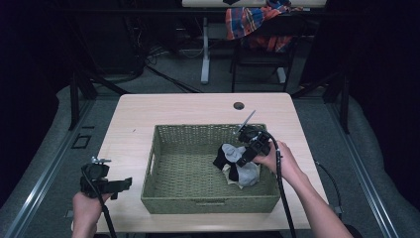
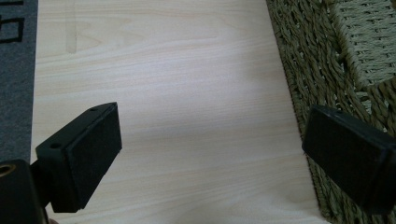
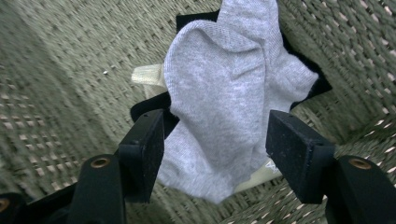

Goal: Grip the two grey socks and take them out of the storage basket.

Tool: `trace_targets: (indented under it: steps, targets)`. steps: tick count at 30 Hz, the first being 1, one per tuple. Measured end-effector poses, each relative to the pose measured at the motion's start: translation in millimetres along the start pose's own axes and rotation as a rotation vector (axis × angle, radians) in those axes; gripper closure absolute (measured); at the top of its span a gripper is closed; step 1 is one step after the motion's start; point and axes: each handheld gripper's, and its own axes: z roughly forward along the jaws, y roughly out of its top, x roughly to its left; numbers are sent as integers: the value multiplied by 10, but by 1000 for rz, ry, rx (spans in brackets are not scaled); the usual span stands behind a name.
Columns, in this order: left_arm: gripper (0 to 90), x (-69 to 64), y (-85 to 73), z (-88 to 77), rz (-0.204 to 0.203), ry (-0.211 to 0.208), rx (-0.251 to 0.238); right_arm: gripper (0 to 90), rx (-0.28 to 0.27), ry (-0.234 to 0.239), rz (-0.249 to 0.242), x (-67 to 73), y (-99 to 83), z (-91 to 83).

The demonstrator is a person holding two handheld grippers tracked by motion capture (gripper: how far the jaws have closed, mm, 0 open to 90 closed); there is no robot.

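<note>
A pile of socks lies in the right part of a woven green basket. A grey sock sits on top of a black sock and a cream one. My right gripper reaches down into the basket with its jaws on either side of the grey sock. A small gap shows at one pad, so the jaws stand open around it. My left gripper hovers over the table at the basket's left, open with nothing between its jaws.
The basket wall stands close beside my left gripper's far jaw. Bare wooden tabletop runs left of and behind the basket, with a round cable hole at the back. A plaid cloth hangs on a chair beyond the table.
</note>
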Motion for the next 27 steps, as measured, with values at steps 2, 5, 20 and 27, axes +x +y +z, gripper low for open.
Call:
trace_targets:
  steps: [2,5,20,27]
  targets:
    - [48,-3,2,5,-1,0,-1,421,15,-16,-25,26,10,15]
    - [48,-6,2,5,0,0,-2,451,22,-15,-34,37,12,39]
    - [48,-3,3,10,-4,4,2,847,56,2,-69,101,43,172]
    - [48,-10,5,13,-3,3,1,855,-1,37,-37,65,11,49]
